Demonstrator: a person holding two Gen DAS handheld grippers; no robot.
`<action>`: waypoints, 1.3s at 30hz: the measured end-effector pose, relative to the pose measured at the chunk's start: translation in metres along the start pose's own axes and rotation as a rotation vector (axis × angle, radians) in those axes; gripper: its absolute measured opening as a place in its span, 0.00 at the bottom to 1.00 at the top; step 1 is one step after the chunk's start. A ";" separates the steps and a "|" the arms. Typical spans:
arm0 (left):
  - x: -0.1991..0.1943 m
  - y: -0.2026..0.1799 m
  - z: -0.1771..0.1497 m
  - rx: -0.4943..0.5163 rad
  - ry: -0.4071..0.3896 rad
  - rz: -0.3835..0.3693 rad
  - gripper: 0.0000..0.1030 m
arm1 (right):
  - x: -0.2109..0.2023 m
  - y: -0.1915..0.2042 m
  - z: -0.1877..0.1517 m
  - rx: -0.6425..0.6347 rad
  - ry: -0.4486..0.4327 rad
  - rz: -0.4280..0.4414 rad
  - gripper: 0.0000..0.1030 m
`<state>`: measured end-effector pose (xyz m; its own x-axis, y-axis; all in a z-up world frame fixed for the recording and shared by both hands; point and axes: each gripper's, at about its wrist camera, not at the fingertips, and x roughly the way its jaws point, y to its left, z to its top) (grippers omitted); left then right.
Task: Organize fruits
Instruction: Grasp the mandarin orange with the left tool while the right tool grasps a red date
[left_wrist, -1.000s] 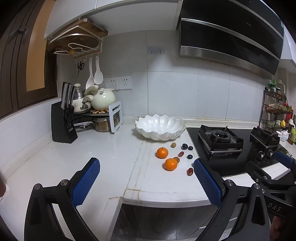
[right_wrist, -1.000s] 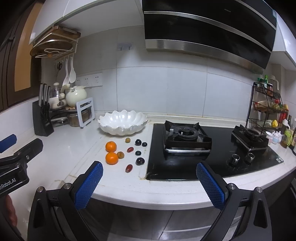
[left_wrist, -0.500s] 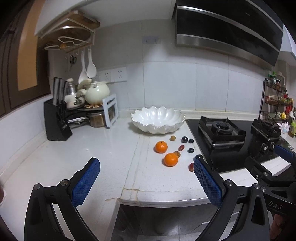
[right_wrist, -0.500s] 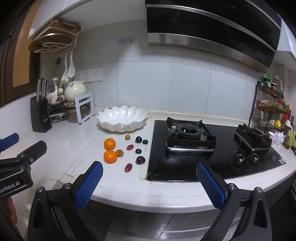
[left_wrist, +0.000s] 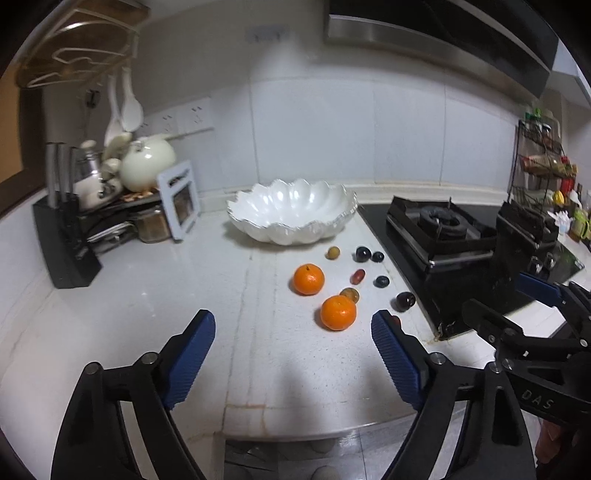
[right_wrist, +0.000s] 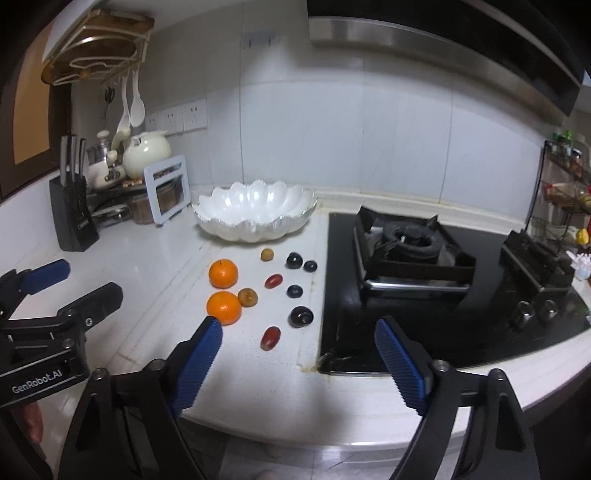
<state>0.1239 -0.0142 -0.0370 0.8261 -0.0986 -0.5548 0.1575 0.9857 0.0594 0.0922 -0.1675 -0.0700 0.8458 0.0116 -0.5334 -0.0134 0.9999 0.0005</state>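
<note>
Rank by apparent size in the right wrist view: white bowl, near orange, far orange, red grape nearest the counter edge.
1. white bowl, by far the largest.
2-3. near orange and far orange: alike; the near one's nearness makes ranking them unsure.
4. red grape, smallest.

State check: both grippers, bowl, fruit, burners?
Left gripper: open, empty, over the counter.
Right gripper: open, empty.
Bowl: upright, no fruit visible inside.
Oranges: two, loose on the counter.
Small fruits: scattered on the counter.
Burners: no flame visible.
</note>
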 end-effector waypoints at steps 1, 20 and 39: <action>0.007 -0.001 0.000 0.012 0.011 -0.008 0.79 | 0.007 0.000 0.000 0.002 0.014 0.006 0.76; 0.120 -0.014 -0.009 0.183 0.156 -0.214 0.56 | 0.109 0.013 -0.011 0.007 0.222 0.089 0.42; 0.163 -0.029 -0.013 0.251 0.233 -0.308 0.46 | 0.146 0.007 -0.020 0.052 0.305 0.162 0.27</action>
<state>0.2471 -0.0571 -0.1402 0.5812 -0.3201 -0.7482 0.5265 0.8490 0.0458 0.2046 -0.1588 -0.1647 0.6361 0.1756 -0.7513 -0.1005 0.9843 0.1450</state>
